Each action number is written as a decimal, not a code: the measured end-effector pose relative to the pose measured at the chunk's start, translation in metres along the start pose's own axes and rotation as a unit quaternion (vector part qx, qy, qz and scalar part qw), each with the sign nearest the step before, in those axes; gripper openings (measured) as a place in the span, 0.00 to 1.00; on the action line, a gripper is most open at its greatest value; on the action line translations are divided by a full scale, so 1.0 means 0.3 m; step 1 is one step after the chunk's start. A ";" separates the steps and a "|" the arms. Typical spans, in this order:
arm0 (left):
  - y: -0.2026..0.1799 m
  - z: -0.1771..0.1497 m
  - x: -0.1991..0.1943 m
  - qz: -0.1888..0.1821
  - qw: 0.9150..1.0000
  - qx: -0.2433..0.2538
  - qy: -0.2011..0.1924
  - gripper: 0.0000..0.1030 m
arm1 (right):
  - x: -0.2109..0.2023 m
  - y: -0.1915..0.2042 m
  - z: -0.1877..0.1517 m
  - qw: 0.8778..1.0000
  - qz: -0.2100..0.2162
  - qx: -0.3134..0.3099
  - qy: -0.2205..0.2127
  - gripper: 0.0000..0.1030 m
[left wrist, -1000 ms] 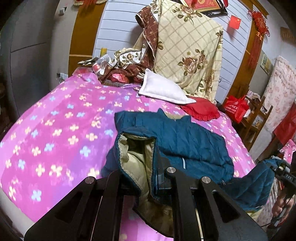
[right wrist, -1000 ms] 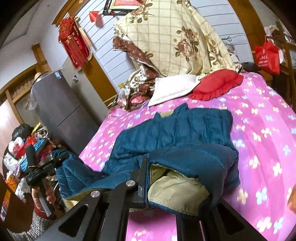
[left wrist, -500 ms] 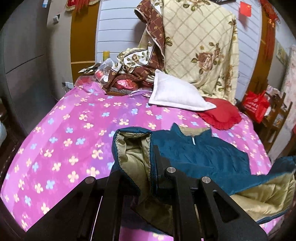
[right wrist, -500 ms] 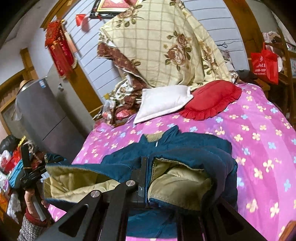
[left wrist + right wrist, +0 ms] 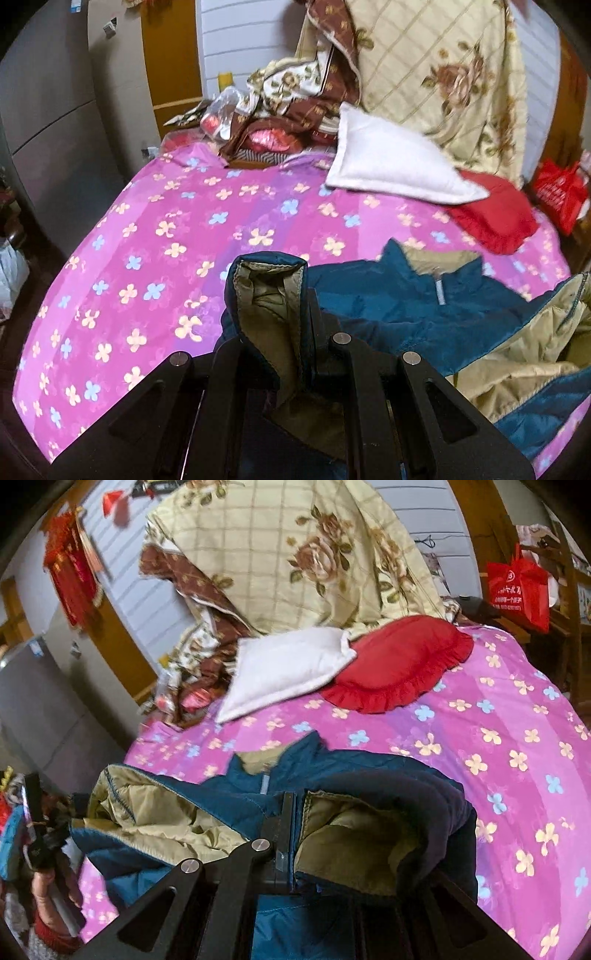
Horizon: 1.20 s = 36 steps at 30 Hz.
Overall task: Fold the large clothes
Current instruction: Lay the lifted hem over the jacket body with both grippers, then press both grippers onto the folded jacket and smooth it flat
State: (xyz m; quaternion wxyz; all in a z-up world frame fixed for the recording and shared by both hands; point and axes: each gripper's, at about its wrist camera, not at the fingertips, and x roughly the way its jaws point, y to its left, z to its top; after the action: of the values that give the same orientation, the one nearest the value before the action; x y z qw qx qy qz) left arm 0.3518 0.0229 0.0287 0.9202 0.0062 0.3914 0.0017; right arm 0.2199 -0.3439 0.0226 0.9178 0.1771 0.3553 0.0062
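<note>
A teal quilted jacket [image 5: 399,306] with an olive lining lies on the pink flowered bedspread [image 5: 155,236]. Its collar points toward the pillows. My left gripper [image 5: 295,325] is shut on a bunched edge of the jacket, lining showing above the fingers. In the right wrist view the jacket [image 5: 332,768] is doubled over, and my right gripper [image 5: 295,834] is shut on its other edge, with cloth draped over the right finger. The person's hand on the left gripper [image 5: 40,842] shows at the lower left of that view.
A white pillow [image 5: 391,166] and a red frilled cushion [image 5: 495,218] lie at the head of the bed, under a heap of floral quilts [image 5: 436,74]. A red bag [image 5: 517,587] hangs at the right. A grey cabinet [image 5: 48,122] stands left of the bed.
Both grippers have carried the jacket's lower edge forward toward the collar. The jacket body now shows much shorter, folded over with more lining exposed, and the pillows appear closer.
</note>
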 end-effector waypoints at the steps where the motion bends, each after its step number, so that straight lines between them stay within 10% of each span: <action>1: -0.006 0.001 0.027 0.006 1.000 0.000 0.004 0.08 | 0.021 -0.006 0.001 1.000 -0.006 -0.001 0.003 0.06; 23: -0.108 0.038 0.448 0.086 0.994 -0.001 0.062 0.14 | 0.404 -0.134 0.046 0.995 -0.058 0.055 0.053 0.06; 29: -0.064 0.051 0.408 0.035 0.998 -0.019 0.055 0.21 | 0.395 -0.143 0.049 0.994 -0.046 0.088 0.053 0.12; 32: -0.004 0.055 0.331 -0.055 0.997 -0.042 0.039 0.43 | 0.344 -0.162 0.061 0.991 -0.004 0.126 0.050 0.26; 36: 0.054 0.068 0.233 -0.102 0.992 -0.067 0.021 0.58 | 0.230 -0.145 0.085 0.991 0.019 0.129 0.005 0.71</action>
State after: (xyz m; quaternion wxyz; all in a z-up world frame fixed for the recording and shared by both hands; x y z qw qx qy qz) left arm 0.4149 0.0394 -0.0073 0.9054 -0.0955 0.4083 -0.0660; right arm 0.2831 -0.3835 -0.0191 0.8852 0.3012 0.3539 -0.0215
